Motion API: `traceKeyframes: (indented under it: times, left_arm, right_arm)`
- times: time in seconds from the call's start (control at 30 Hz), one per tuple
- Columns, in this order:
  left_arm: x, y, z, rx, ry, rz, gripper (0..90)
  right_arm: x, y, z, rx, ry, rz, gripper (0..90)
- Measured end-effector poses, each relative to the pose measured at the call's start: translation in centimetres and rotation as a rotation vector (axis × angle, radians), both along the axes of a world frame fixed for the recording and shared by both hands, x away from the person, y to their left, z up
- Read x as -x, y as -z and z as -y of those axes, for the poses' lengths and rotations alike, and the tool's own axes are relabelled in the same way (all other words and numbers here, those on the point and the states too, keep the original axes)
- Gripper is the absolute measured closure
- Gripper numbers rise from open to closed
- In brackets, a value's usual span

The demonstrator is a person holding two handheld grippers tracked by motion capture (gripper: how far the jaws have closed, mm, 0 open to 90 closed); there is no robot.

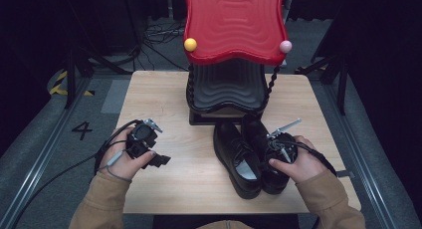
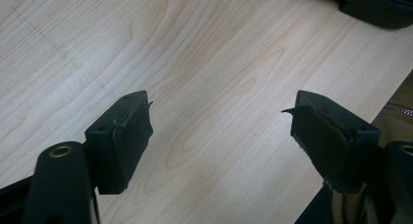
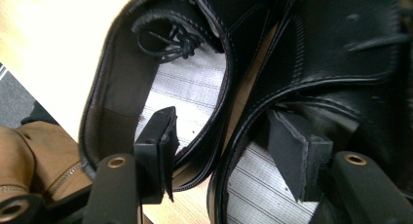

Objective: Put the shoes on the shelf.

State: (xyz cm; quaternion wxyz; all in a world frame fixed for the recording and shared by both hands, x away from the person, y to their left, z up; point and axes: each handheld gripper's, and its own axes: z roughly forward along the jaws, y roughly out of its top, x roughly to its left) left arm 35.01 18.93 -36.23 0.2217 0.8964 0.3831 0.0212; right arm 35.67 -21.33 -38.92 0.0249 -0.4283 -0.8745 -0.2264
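Two black lace-up shoes stand side by side on the wooden table (image 1: 159, 99), right of centre: the left shoe (image 1: 234, 154) and the right shoe (image 1: 256, 132). My right gripper (image 1: 276, 157) points down into them at their heel ends. In the right gripper view the right gripper (image 3: 226, 136) is open. One jaw is inside the left shoe (image 3: 117, 63), the other inside the right shoe (image 3: 341, 48), and the two neighbouring collars lie between them, not pinched. My left gripper (image 1: 158, 159) is held over bare table at the left, and the left gripper (image 2: 221, 121) is open and empty.
A two-tier rack stands at the table's far middle, with a red wavy top shelf (image 1: 234, 20) and a black lower shelf (image 1: 226, 87). A yellow ball (image 1: 190, 44) and a pink ball (image 1: 285, 46) cap its posts. Cables trail off the table's left and right sides.
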Motion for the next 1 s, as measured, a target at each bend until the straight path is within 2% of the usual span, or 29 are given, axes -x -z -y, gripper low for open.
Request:
traceKeyframes:
  times: [0.27, 0.33, 0.43, 0.47, 0.5, 0.7, 0.9, 1.0]
  left_arm:
    - [0.1, 0.1, -0.2, -0.002, -0.008, 0.0, 23.2]
    - [0.1, 0.2, -0.2, -0.004, -0.008, -0.004, 23.2]
    - [0.1, 0.2, -0.1, -0.008, -0.013, -0.008, 23.2]
    - [0.1, 0.2, -0.1, -0.008, -0.013, -0.008, 23.2]
    - [0.0, 0.3, -0.1, -0.006, -0.011, -0.006, 23.1]
    - [-0.2, 0.3, -0.1, -0.007, -0.023, -0.006, 22.7]
    - [-0.5, 0.4, 0.3, -0.01, -0.012, -0.011, 22.7]
    - [-0.5, 0.4, 0.7, -0.01, -0.006, -0.013, 22.7]
  right_arm:
    - [-0.7, 1.9, -1.1, 0.031, 0.036, -0.028, 44.3]
    - [-0.9, 2.4, -1.4, 0.046, 0.02, -0.026, 45.4]
    - [-0.9, 2.6, -1.5, 0.049, 0.027, -0.039, 46.0]
    - [-1.0, 2.8, -1.7, 0.066, 0.05, -0.031, 46.0]
    - [-0.9, 2.8, -1.8, 0.074, 0.066, -0.03, 50.9]
    - [-1.1, 2.9, -2.1, 0.099, 0.1, -0.033, 57.3]
    - [-1.4, 3.0, -3.2, 0.198, 0.125, -0.033, 68.7]
    - [-1.7, 3.0, -3.3, 0.215, 0.143, -0.062, 70.3]
